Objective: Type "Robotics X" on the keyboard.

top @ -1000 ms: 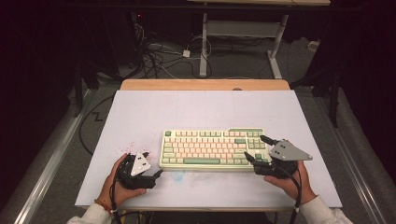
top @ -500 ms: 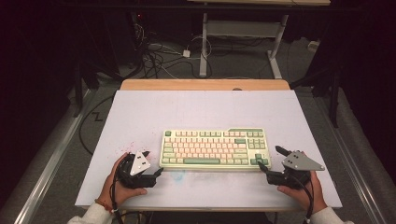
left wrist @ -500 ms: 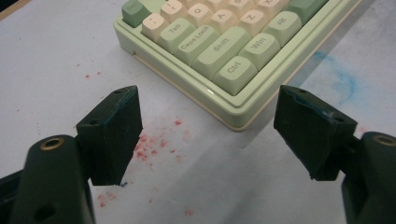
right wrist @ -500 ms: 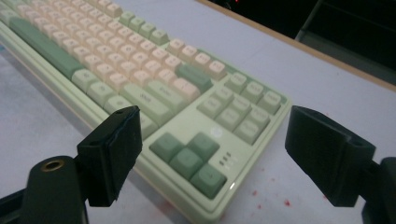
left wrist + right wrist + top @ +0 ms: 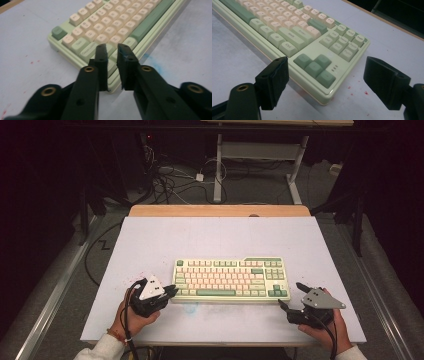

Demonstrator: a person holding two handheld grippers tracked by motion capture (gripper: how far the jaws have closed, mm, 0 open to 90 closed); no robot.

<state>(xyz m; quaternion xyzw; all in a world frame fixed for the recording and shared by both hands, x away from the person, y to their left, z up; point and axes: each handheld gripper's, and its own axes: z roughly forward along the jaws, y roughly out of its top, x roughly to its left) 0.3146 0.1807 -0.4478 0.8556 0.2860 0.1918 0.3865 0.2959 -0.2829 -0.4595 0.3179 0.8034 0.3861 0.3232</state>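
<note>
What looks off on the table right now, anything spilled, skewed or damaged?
Nothing serious. The keyboard sits square and intact on the white table cover. The cover is marked: small red specks near the keyboard's near right corner and beside the left gripper, plus a faint blue smear along the keyboard's front edge. These look like old stains, nothing spilled.

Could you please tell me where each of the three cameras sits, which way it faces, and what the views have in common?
High view: above the person's side, looking forward and down on the table; forearms, hands, left claw and right claw show.
Left gripper view: rides the left claw, facing the keyboard at its near left corner; jaws nearly closed.
Right gripper view: rides the right claw, facing the keyboard's near right corner; jaws wide apart.
All three share the keyboard.
</note>
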